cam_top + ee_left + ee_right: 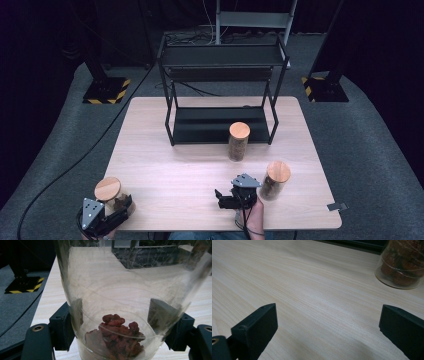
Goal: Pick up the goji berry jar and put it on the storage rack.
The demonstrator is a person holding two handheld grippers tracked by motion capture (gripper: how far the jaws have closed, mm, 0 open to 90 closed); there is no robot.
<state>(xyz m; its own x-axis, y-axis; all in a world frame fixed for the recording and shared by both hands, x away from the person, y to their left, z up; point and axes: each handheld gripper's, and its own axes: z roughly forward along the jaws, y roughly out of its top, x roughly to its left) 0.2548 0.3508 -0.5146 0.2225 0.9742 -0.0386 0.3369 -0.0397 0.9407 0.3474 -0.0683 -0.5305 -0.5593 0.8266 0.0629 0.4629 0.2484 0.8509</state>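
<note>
Your left claw [120, 207] grips the near-empty jar [111, 194] at the lower left of the frame, on the worktop [190, 170] edge. Your right claw [223, 199] gapes wide, empty. Lifting looks next: raise it straight, keeping it upright.

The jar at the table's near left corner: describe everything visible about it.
The jar is a clear glass cylinder with a round wooden lid, standing upright at the near left corner of the table. It is mostly empty, with a small heap of reddish-brown dried pieces at the bottom. The left tongs grip it, a black jaw pressed on either side.
</note>
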